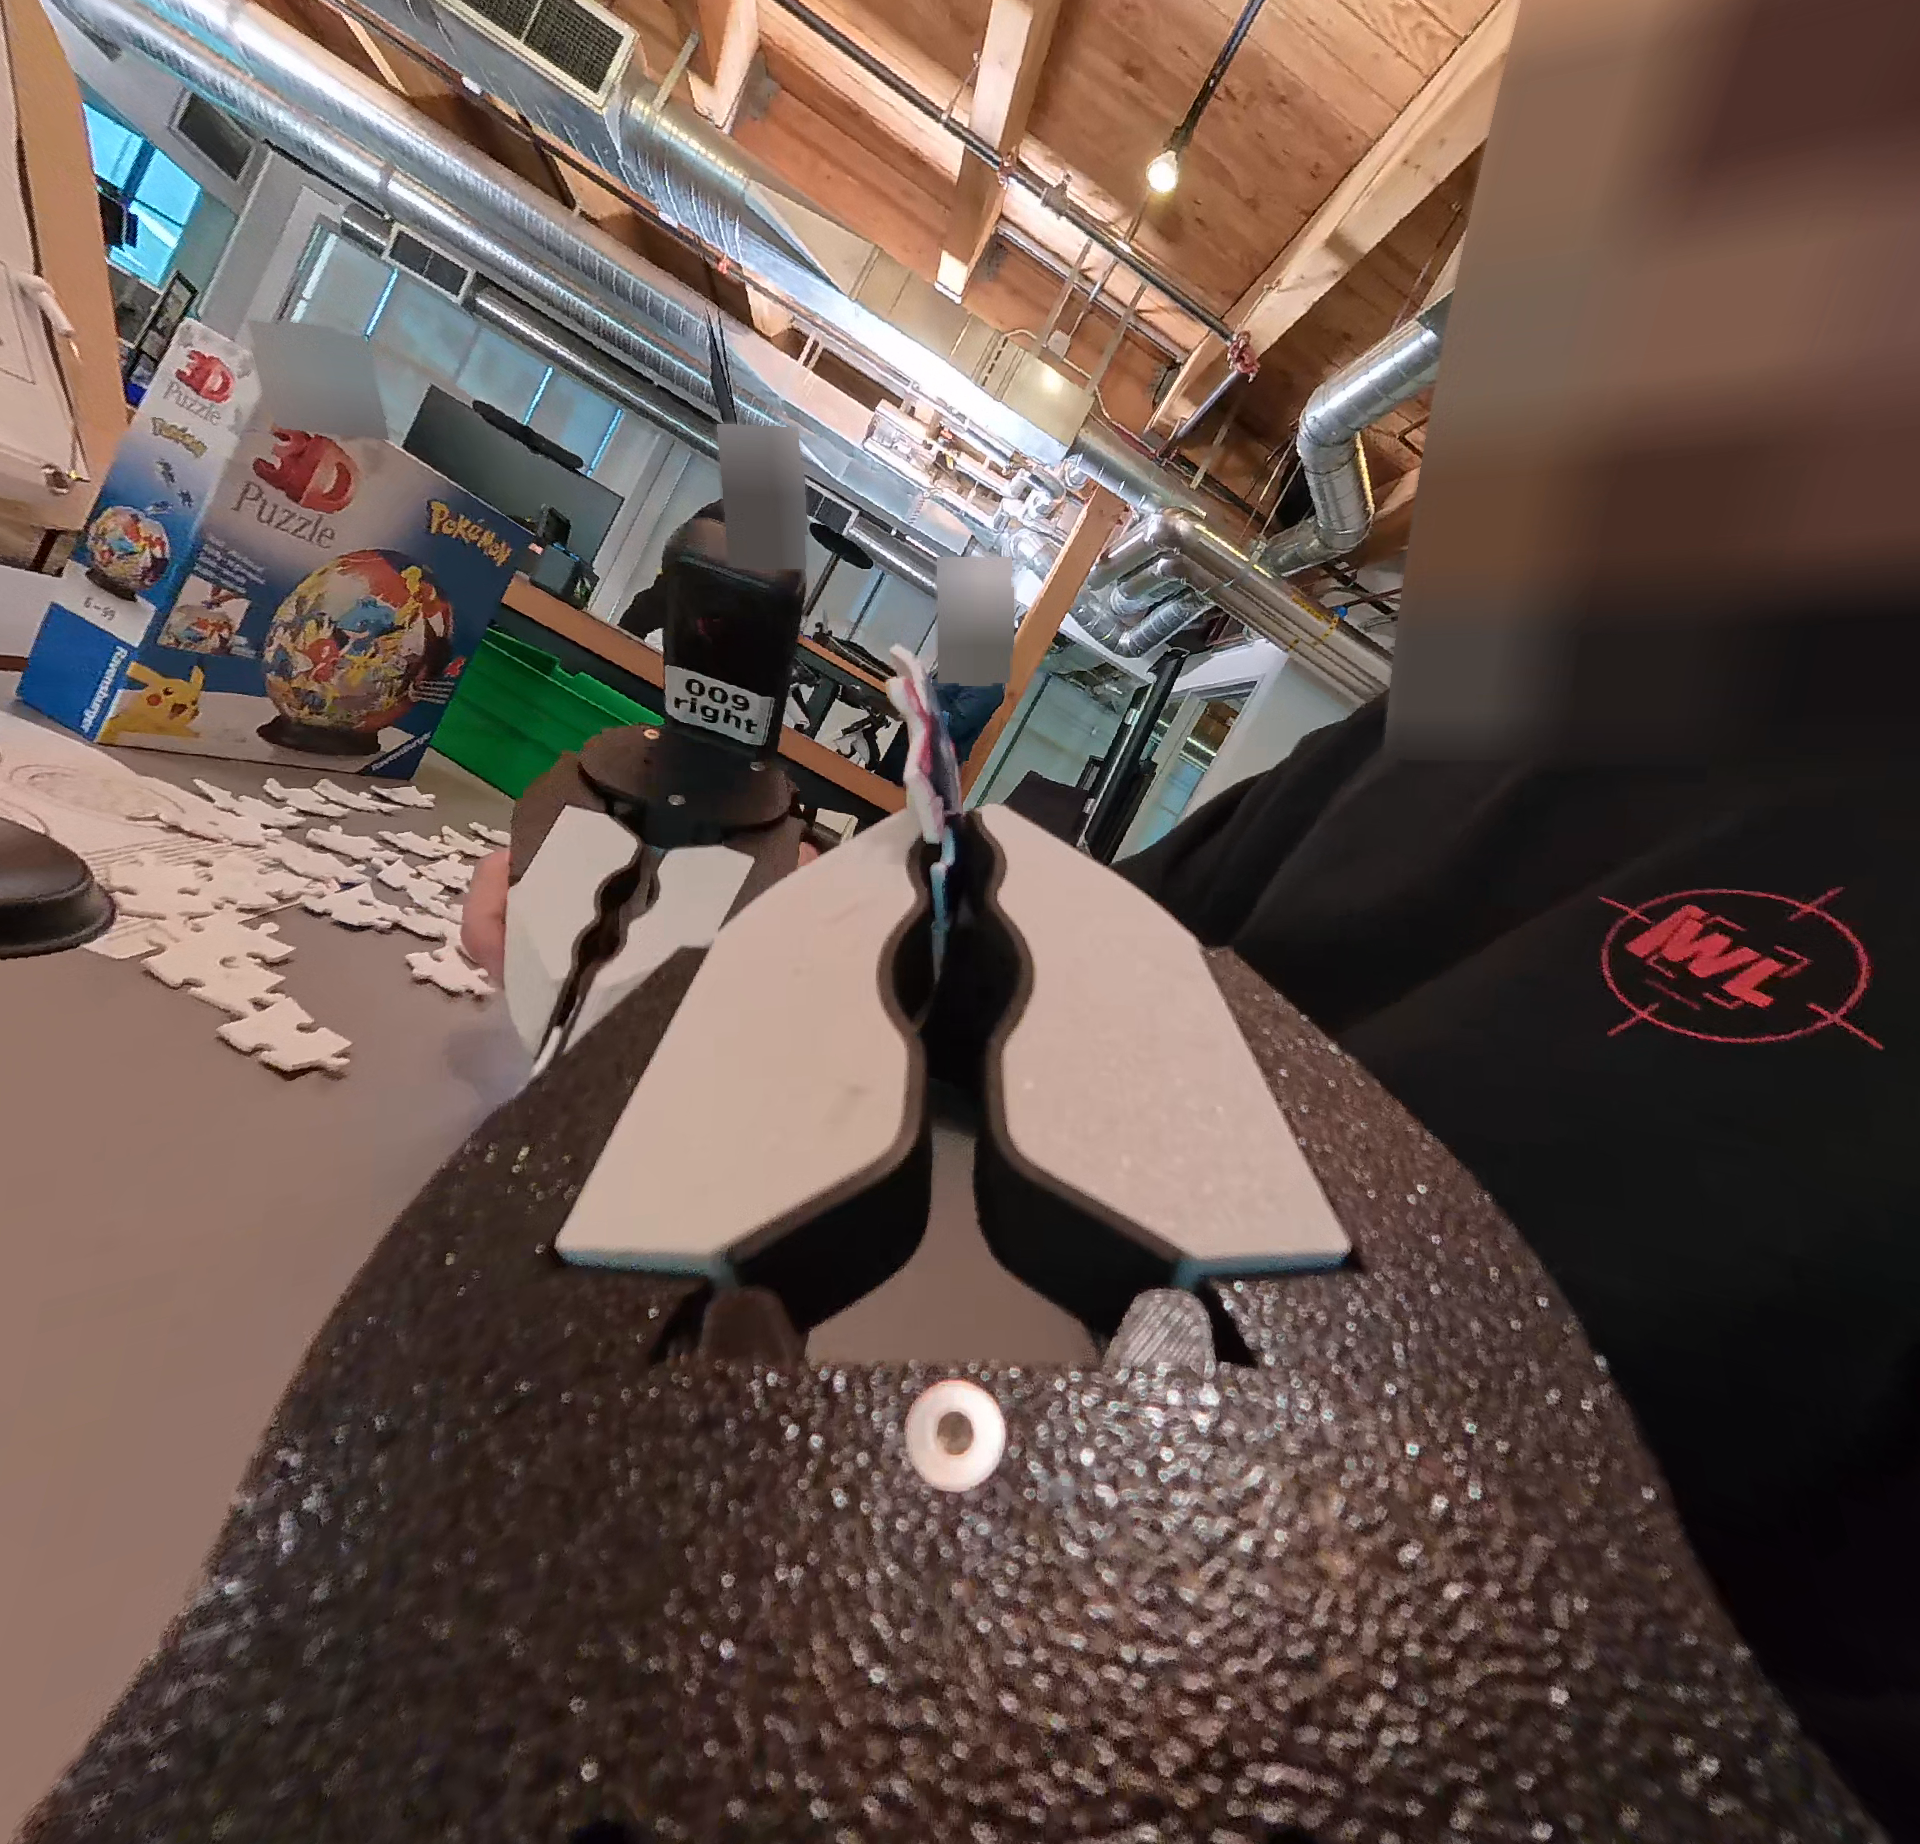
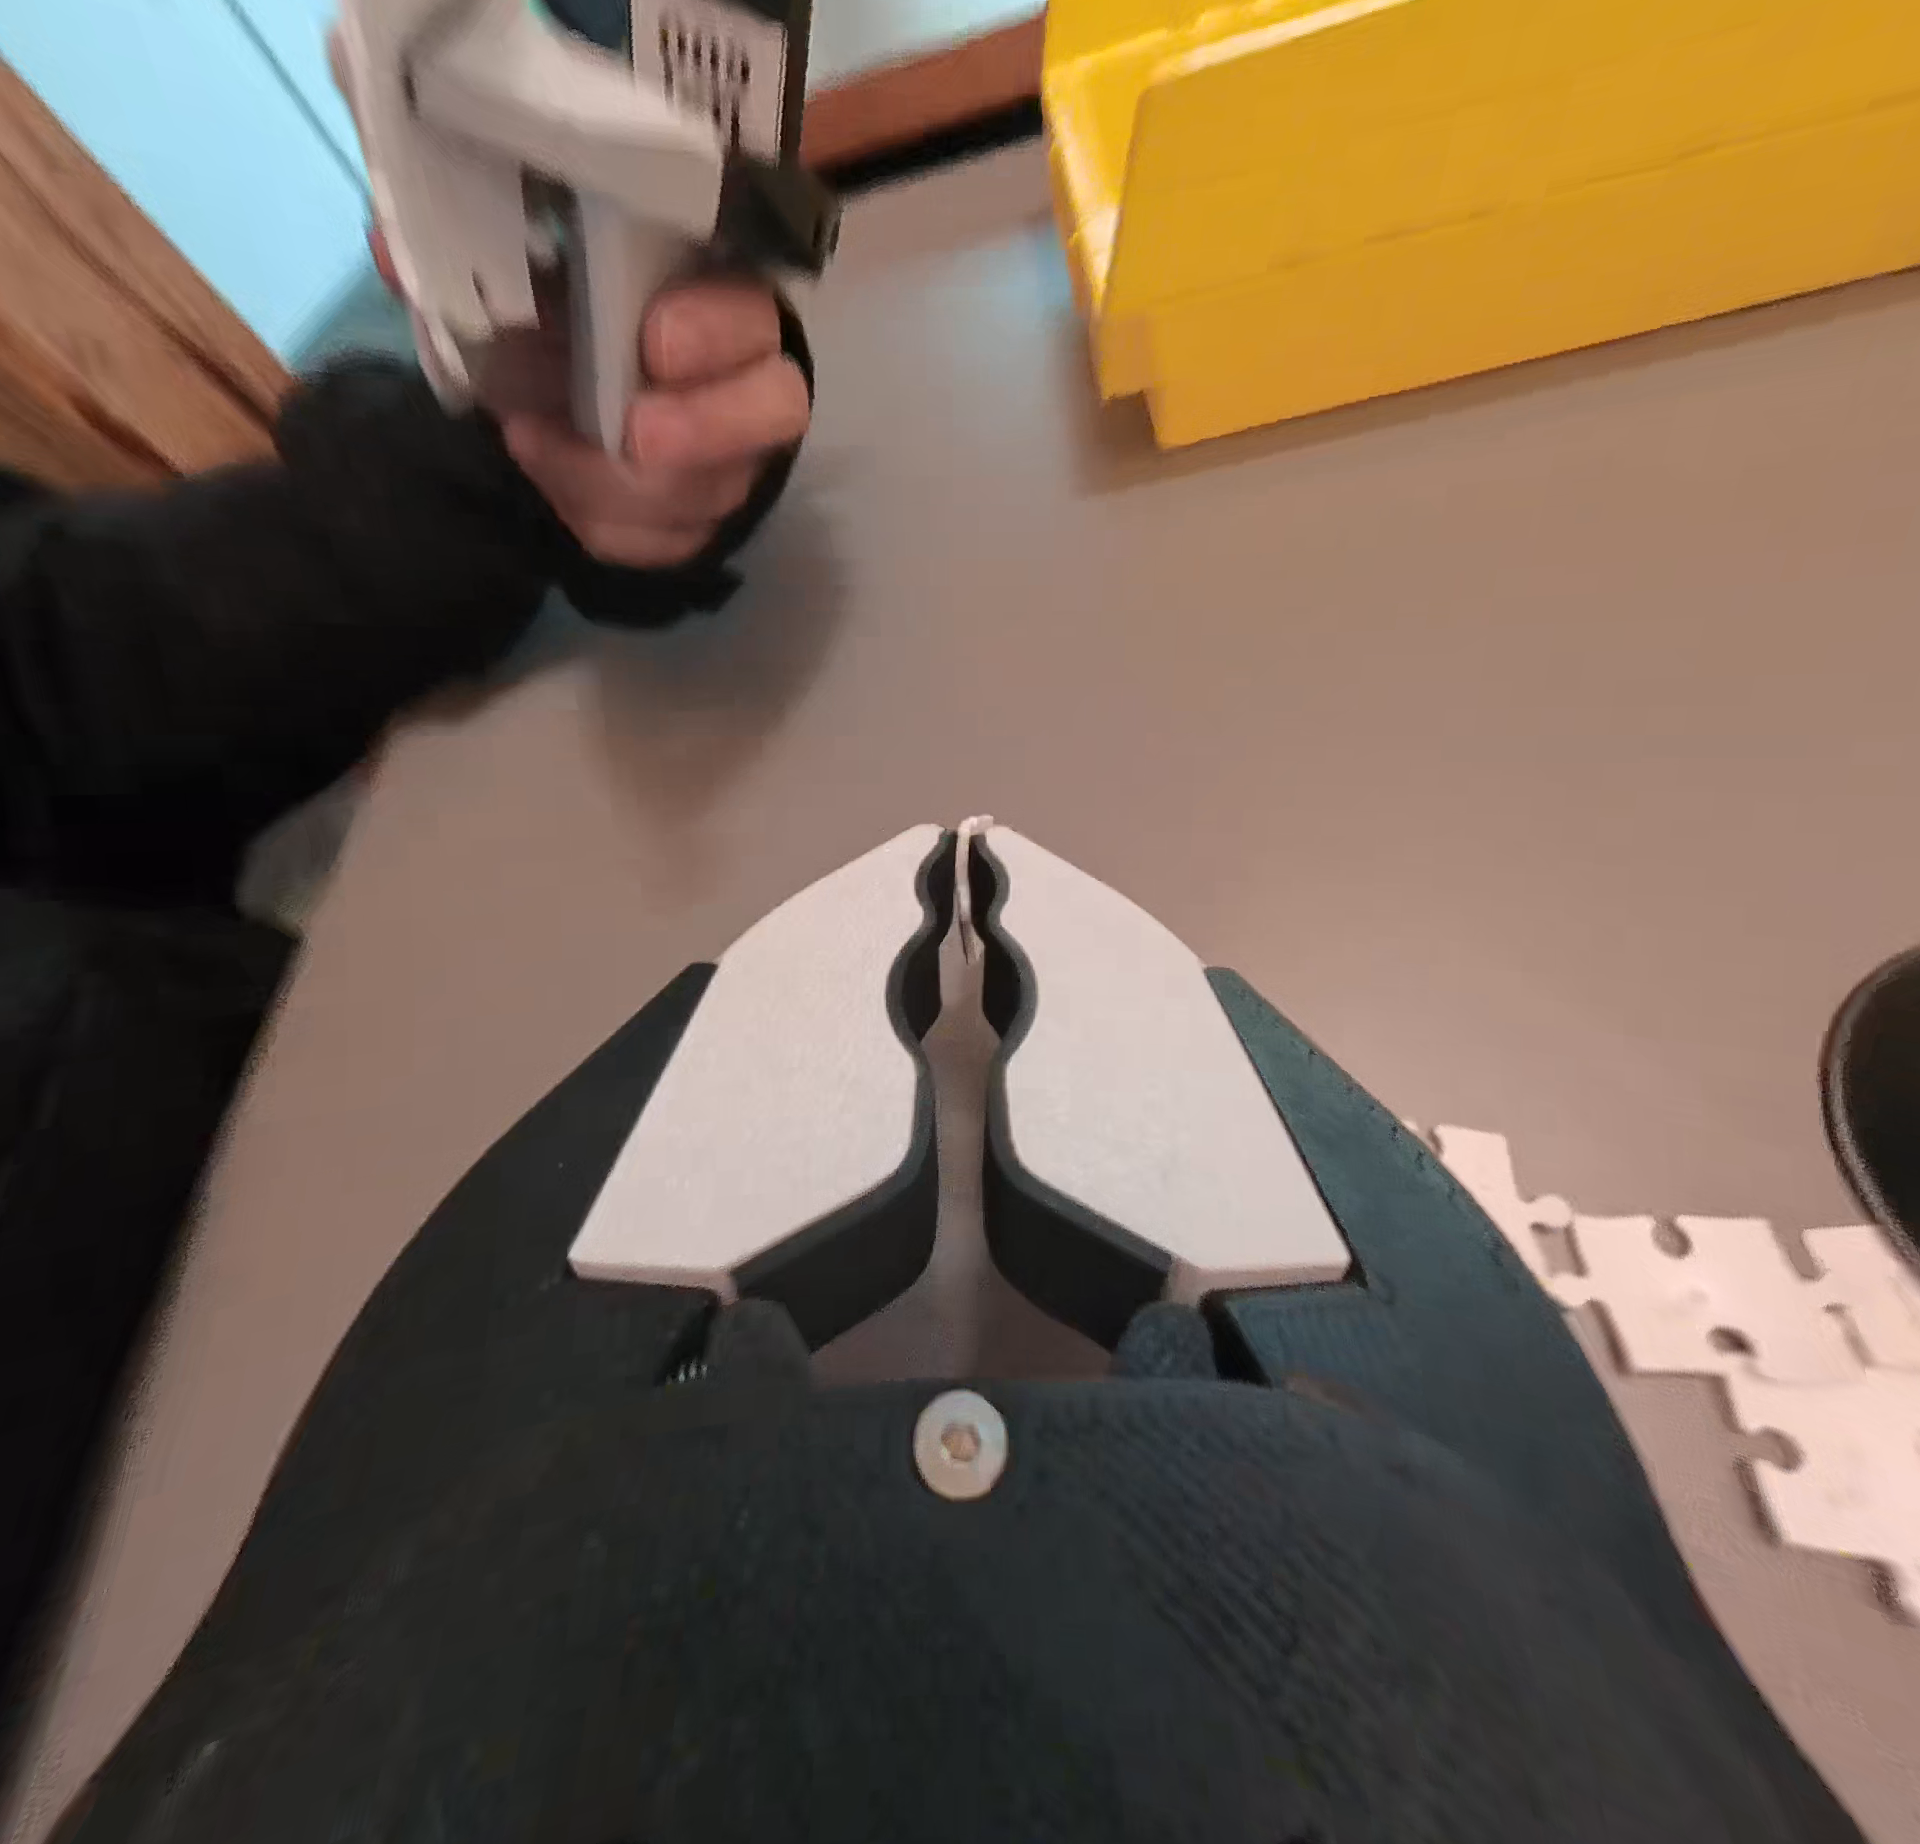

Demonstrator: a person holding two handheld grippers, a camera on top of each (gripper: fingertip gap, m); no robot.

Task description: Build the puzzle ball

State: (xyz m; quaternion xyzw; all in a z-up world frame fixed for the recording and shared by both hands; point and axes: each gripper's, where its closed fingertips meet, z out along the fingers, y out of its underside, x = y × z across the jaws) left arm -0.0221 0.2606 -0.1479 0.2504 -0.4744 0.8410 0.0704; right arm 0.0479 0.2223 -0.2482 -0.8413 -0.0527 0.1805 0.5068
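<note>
My left gripper (image 1: 958, 826) is shut on a thin puzzle piece (image 1: 928, 745) that sticks up edge-on past its tips, white with red and blue. It is raised and tilted up toward the ceiling. My right gripper (image 2: 968, 836) is shut on a thin white puzzle piece (image 2: 974, 875), seen edge-on, held above the grey table (image 2: 1351, 755). The right gripper also shows in the left wrist view (image 1: 582, 984), low over the table. The left gripper's body and the hand holding it (image 2: 675, 444) show blurred in the right wrist view. Several loose white pieces (image 1: 260, 901) lie on the table.
The puzzle box (image 1: 281, 610) stands at the far left behind the loose pieces. A black stand (image 1: 42, 890) sits at the left edge. Green bins (image 1: 520, 714) stand behind. Yellow bins (image 2: 1455, 184) stand at the far right. Joined white pieces (image 2: 1714, 1327) lie near the right gripper.
</note>
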